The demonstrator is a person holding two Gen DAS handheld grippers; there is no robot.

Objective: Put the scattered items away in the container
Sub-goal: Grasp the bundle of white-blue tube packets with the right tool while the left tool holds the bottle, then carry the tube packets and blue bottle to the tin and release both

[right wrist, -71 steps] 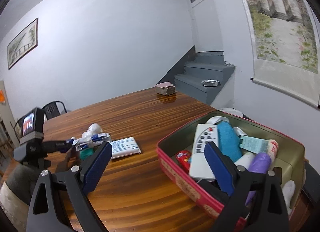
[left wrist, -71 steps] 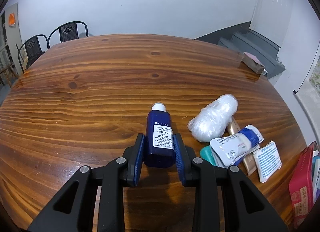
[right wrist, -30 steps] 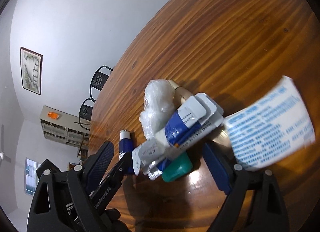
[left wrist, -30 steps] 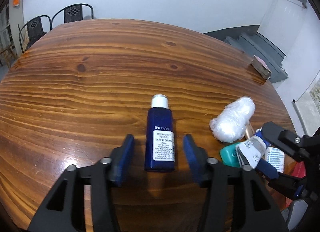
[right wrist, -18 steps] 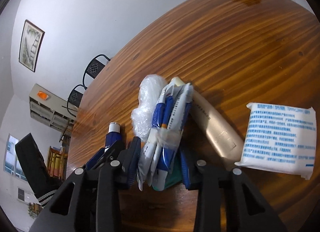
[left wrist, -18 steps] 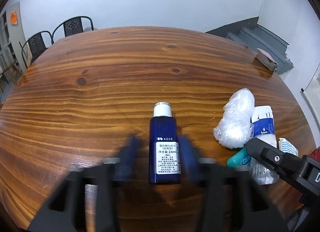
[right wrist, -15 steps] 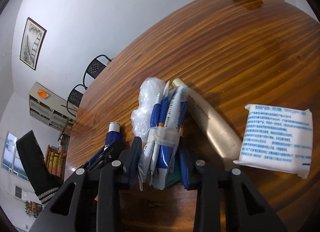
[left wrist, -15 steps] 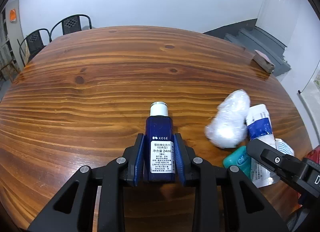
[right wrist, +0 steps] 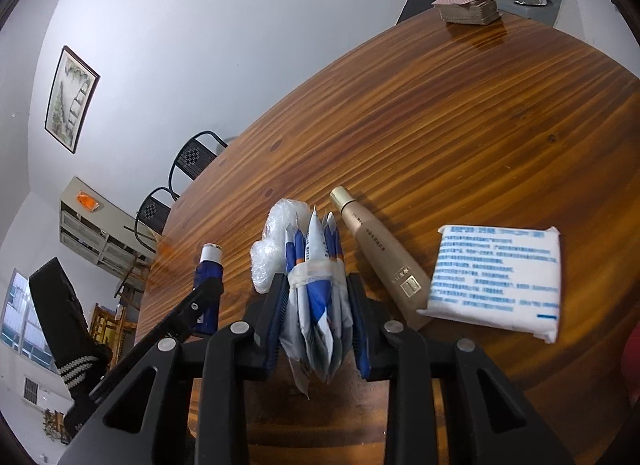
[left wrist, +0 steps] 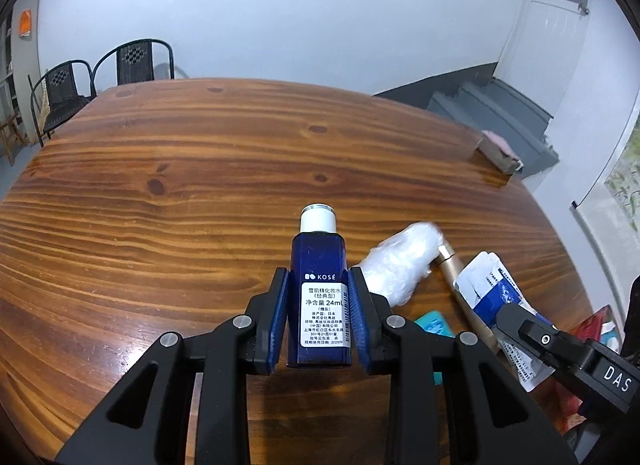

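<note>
The blue glass bottle point(left wrist: 319, 285) sits pinched in the left claw point(left wrist: 319, 315), long axis running forward along the fingers, white cap away. The right claw point(right wrist: 316, 319) is closing on a taped bundle of glossy sachets point(right wrist: 316, 285). Both hang above the wooden worktop point(left wrist: 180, 193); the red container point(left wrist: 596, 315) lies at the right, nearer the right claw.

Dark blue bottle point(left wrist: 319, 293), white cap; striped brown table point(left wrist: 160, 201)

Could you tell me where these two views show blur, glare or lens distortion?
Left wrist view: strong fisheye bowing of the table; the clear plastic bundle is smeared, while the blue bottle label reads sharp. Right wrist view: tilted horizon, dark corner vignette, the white packet print soft, glare streaks on the wood near the card deck.
</note>
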